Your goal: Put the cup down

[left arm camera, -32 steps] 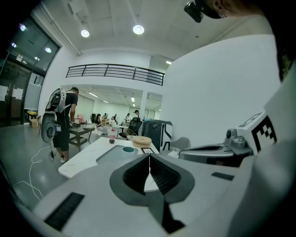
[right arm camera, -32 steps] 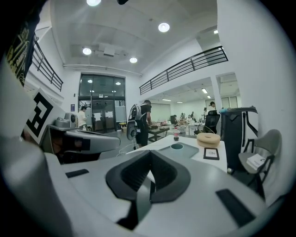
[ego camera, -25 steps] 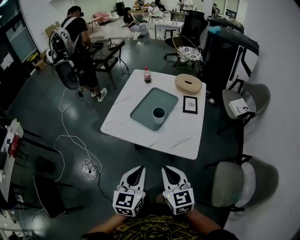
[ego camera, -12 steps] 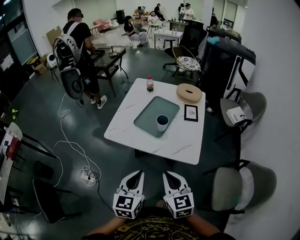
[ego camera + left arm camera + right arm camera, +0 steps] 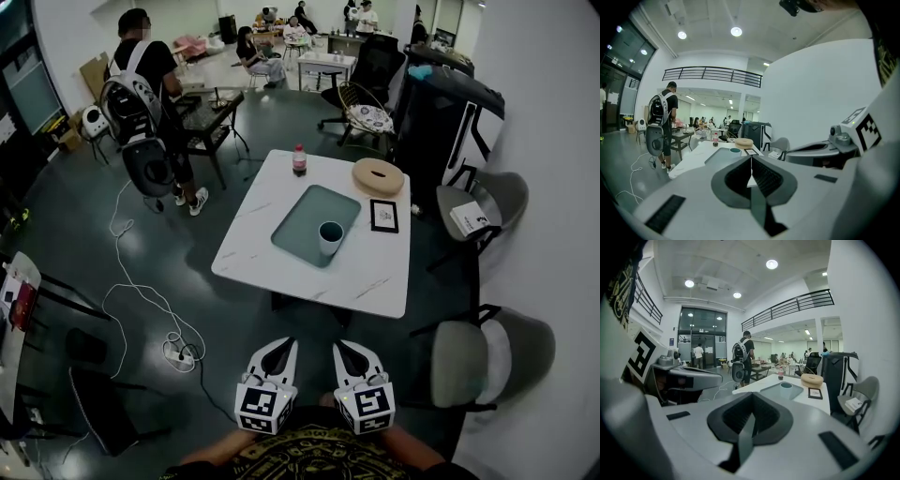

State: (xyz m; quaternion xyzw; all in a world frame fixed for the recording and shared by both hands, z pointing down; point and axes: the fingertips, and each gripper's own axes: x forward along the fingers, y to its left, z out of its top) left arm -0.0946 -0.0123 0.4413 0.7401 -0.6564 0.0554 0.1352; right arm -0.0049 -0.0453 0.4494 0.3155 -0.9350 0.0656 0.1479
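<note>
No brand can be read anywhere. The bottle (image 5: 299,161), far ahead of the grippers, has a red label, but its print is too small to make out. The black-framed card (image 5: 382,216), ahead and to the right of the right gripper, shows pale print that is just as illegible. Each gripper's cube bears black-and-white square markers.

The cup (image 5: 330,237) stands upright well ahead of both grippers, closer to the right gripper's line. It is round and pale-walled, with a dark teal inside; I cannot tell whether anything is in it. It sits at the near right part of a tray (image 5: 298,225), a shallow grey-green rectangle with rounded corners, and is the one thing on it. The tray lies on a white table (image 5: 253,258) with faint marble veins and rounded corners. Beyond the tray and to the right lies a tan ring (image 5: 378,175), flat and round with a slot in its middle.

The left gripper (image 5: 751,161) has a smooth white shell and dark ribbed pads. Its jaws are pressed together with nothing between them. The right gripper (image 5: 751,401) is built the same way, with its jaws also together and empty. Both are held low and side by side, pointing toward the table and well apart from it.

Left of the left gripper, a white cable (image 5: 131,291) loops over the dark glossy floor to a power strip (image 5: 178,354). Right of the right gripper stands a grey padded chair (image 5: 487,361). Far ahead and to the left, a person (image 5: 141,94) wears a backpack.
</note>
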